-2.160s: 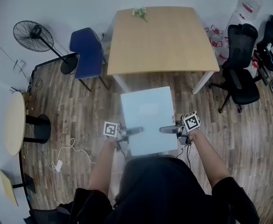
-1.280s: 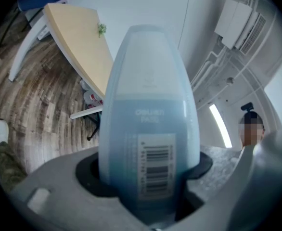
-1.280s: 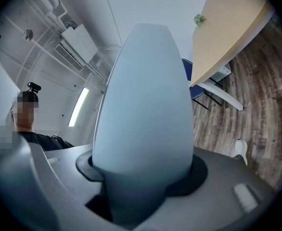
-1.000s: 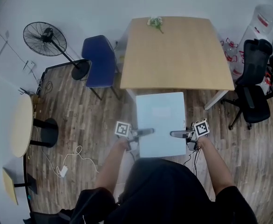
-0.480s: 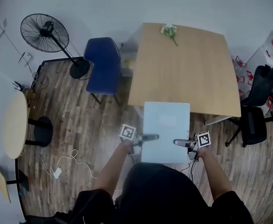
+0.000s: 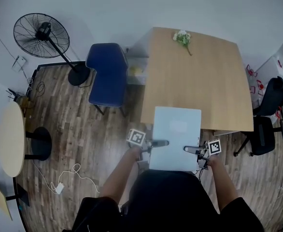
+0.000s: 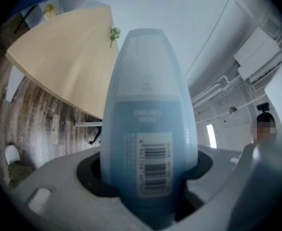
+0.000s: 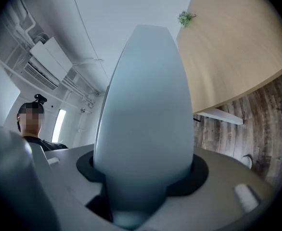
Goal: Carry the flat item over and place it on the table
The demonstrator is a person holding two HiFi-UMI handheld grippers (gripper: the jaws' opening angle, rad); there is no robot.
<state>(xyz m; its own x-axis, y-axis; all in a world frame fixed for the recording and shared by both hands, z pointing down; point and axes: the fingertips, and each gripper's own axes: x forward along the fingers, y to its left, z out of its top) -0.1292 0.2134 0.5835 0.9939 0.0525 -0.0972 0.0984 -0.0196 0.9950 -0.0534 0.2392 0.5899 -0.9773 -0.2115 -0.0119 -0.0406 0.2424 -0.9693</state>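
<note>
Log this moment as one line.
phase: carry | left claw: shut on folder | right claw: shut on folder | folder: not yet on table

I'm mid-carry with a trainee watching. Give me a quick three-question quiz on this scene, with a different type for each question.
1. True or false: neither gripper holds the flat item.
2. What lies at the far end of the table? A. a sprig of flowers B. a mug C. a laptop
3. Fill in: in the head view, the blue chair stands at the table's ____ side.

Key
1. False: the left gripper and the right gripper are each shut on a side edge of it.
2. A
3. left
</note>
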